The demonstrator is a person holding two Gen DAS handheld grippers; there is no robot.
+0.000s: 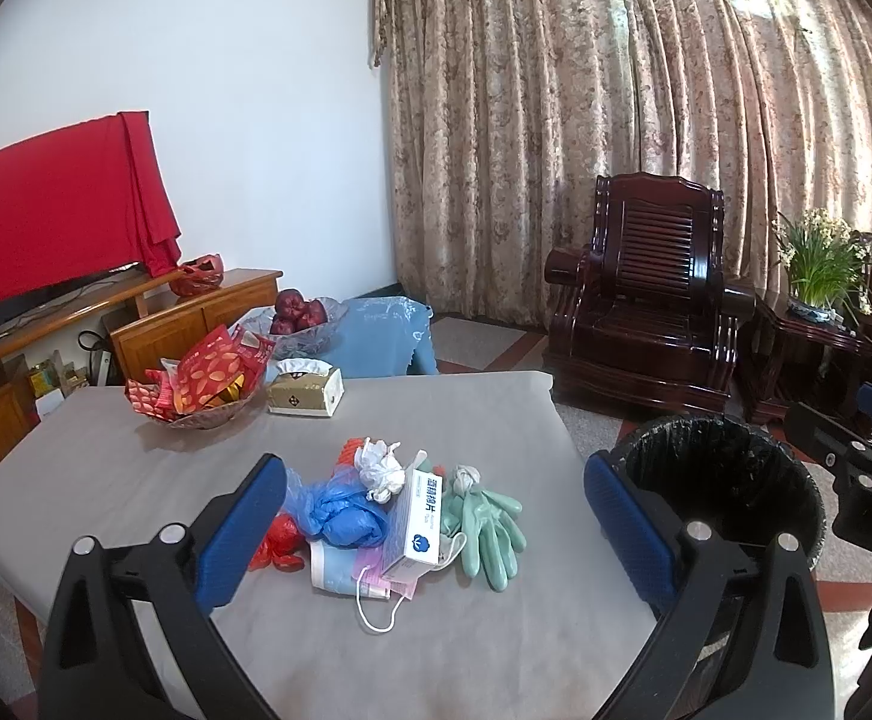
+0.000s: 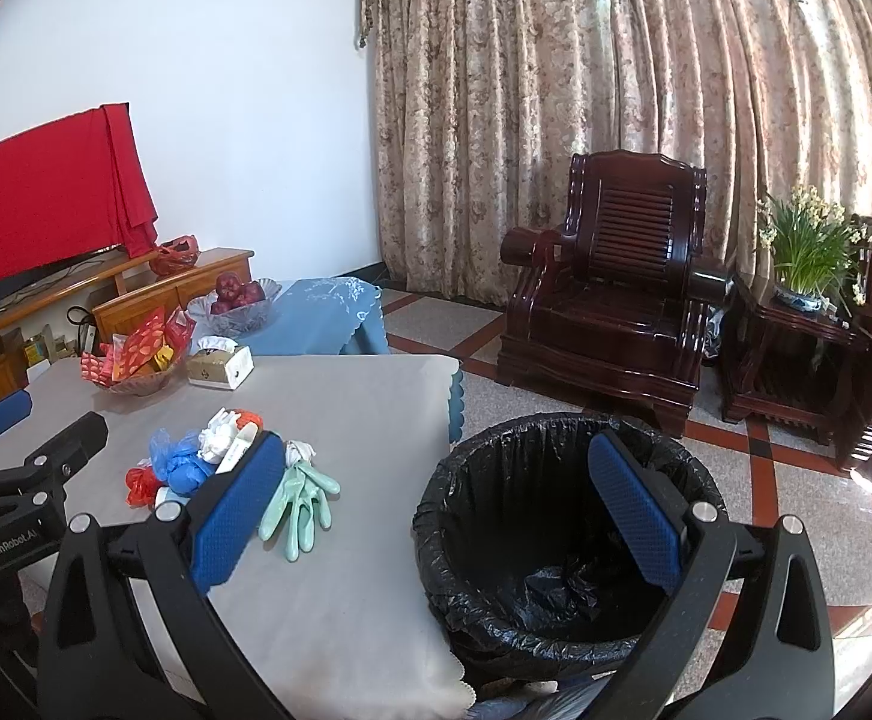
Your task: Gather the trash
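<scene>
Left gripper reads "GenRobot.A", apparently cut off.

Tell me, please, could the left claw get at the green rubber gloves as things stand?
Probably yes: the left claw is open and aimed at the pile, and the green rubber gloves lie at its right edge on the table, uncovered except where the white box overlaps them.

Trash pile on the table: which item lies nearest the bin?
The mint-green rubber gloves, at the pile's bin side; the blue plastic bag and red wrapper lie on the far side.

Two green gloves, one bin, perhaps three apples
</scene>
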